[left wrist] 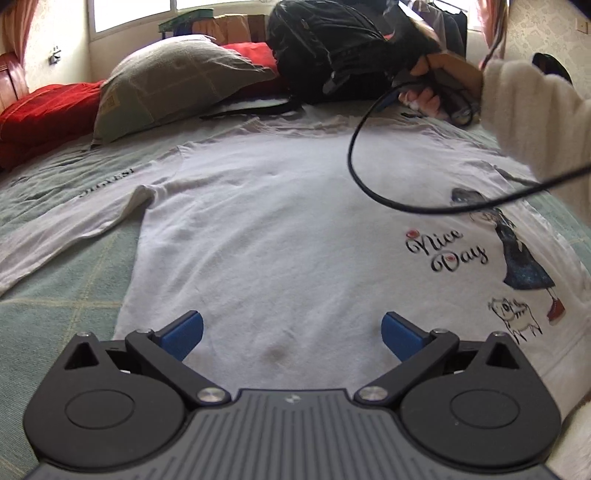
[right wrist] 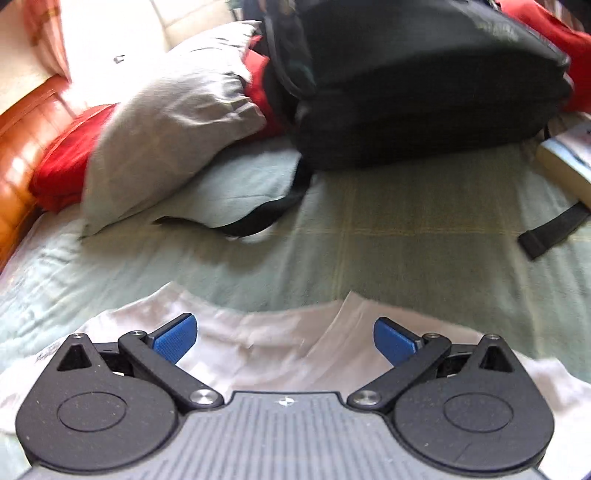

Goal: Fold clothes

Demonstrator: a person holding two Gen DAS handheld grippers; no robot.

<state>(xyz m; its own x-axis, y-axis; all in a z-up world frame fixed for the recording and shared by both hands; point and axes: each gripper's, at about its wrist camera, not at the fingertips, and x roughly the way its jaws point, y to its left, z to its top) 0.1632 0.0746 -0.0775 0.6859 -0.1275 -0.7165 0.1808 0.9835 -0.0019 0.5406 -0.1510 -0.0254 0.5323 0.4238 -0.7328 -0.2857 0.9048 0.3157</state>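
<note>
Left wrist view: white shirt (left wrist: 258, 221) flat on green bedspread (left wrist: 55, 314), window (left wrist: 140, 11) behind.

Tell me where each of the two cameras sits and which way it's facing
Left wrist: behind the open left gripper, low over the white shirt, facing the pillow; a hand and cream sleeve show.
Right wrist: behind the open right gripper, over the shirt's edge, facing the black backpack.
Shared: shirt, pillow, backpack, green bedspread.

- Left gripper (left wrist: 291, 334): matte black linkage arms, silver screws, blue textured fingertip pads (left wrist: 183, 334), ribbed grey housing with a small white mark.
- Right gripper (right wrist: 285, 338): identical build.
- Fuzzy cream sleeve (left wrist: 532, 110) at two o'clock; black looping cable (left wrist: 369, 184).
</note>
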